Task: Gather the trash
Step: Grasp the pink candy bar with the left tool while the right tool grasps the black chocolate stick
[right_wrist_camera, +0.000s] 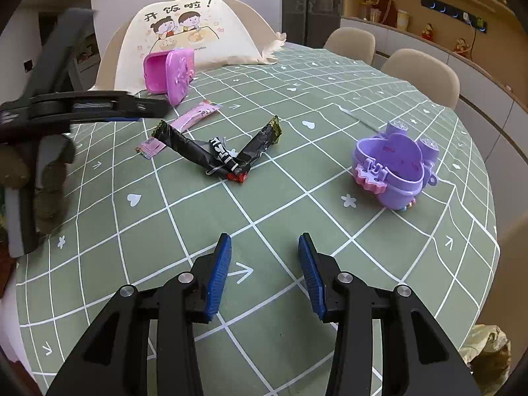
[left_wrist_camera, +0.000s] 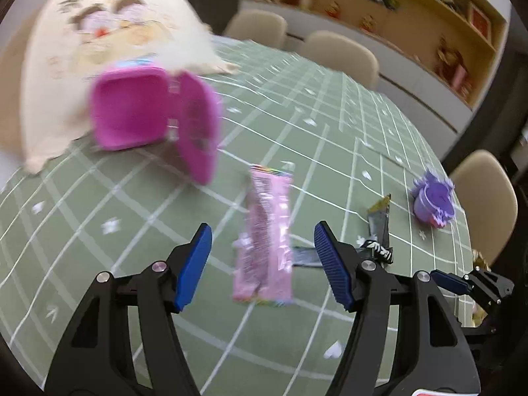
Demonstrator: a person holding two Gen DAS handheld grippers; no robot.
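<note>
Blue-padded jaws of the left gripper [left_wrist_camera: 262, 260] stand apart with the pink wrapper [left_wrist_camera: 264, 237] lying flat on the green checked tablecloth [left_wrist_camera: 115, 198] between and just ahead of them; neither pad touches it. The right gripper [right_wrist_camera: 264, 277] is likewise spread and empty, hovering over bare cloth, well apart from any trash.

Judged step: the left gripper lines up on the pink wrapper.
- Lower the jaws until both pads straddle the wrapper's narrow width, then close. A thin film lying flat is likely to slip, so press one pad's edge to the cloth and pinch the film up against it, taking care not to gather the tablecloth.
- Keep clear of the black wrappers [right_wrist_camera: 217, 151], which lie crossed just beside the pink one, to avoid dragging them along.
- The right gripper can take the black wrappers next; a small pink scrap [right_wrist_camera: 150, 148] lies at their near end.

Limits of view:
- The left wrist view is smeared; print on the pink wrapper and detail of the magenta box [left_wrist_camera: 132, 109] with its lid open are unreadable.
- No bin or bag for the trash can be identified with certainty. A crumpled gold object [right_wrist_camera: 485, 349] is cut off at the right wrist view's edge.
- The purple toy container [right_wrist_camera: 392, 168] hides whatever lies behind it.
</note>
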